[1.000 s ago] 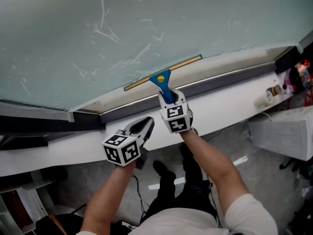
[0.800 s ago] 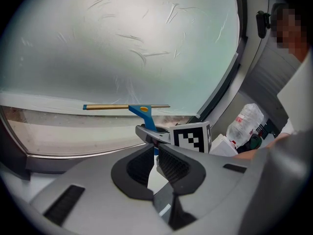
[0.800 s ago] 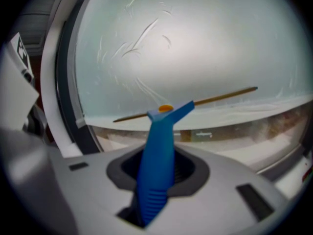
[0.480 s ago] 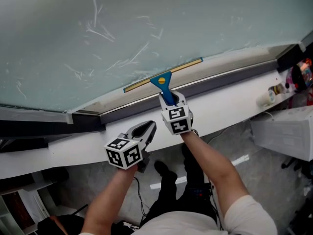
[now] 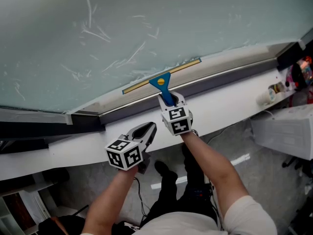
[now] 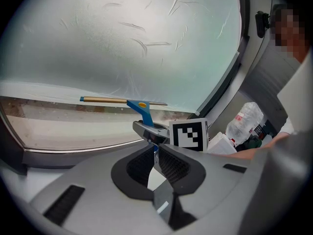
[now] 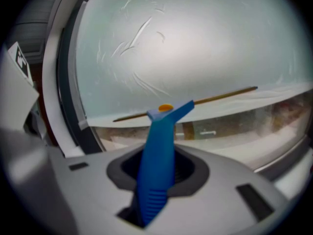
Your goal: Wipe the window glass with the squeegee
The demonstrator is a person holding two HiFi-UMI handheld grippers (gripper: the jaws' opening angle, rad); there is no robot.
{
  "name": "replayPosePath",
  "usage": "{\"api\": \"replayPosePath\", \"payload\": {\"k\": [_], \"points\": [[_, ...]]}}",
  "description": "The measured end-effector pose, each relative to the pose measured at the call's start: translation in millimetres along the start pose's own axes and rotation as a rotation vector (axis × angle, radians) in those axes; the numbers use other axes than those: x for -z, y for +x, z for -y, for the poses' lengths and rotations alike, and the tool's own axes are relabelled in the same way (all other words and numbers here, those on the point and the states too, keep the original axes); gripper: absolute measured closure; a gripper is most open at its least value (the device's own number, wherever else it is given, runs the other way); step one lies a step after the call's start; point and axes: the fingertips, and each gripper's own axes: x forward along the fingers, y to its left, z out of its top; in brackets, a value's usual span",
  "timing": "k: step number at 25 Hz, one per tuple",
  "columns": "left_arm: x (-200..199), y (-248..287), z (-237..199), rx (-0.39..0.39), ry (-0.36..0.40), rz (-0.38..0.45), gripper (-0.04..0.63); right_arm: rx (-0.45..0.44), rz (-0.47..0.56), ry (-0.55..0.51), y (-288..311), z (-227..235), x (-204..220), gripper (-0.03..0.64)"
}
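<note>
Jaws of your right gripper (image 5: pixel 169 100) are clamping the squeegee (image 5: pixel 160 81), blade lying left-right on the window glass (image 5: pixel 171 18) beyond; left gripper (image 5: pixel 146 128) jaws are sitting together.

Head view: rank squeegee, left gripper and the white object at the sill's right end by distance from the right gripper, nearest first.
1. squeegee: handle clamped in the right gripper.
2. left gripper: close by, lower left.
3. white object: far right on the sill.

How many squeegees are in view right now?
1: the squeegee, handle clamped in the right gripper, blade low on the window glass. The left gripper is shut, empty. No others visible.
</note>
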Motion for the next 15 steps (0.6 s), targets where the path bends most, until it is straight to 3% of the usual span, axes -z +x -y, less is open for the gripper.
{"api": "replayPosePath", "payload": {"k": [15], "points": [[2.4,0.9,17.8,-0.006,-0.013,0.014,0.543,-0.016,-0.123,0.05,-31.9,4.9,39.2,0.499]]}}
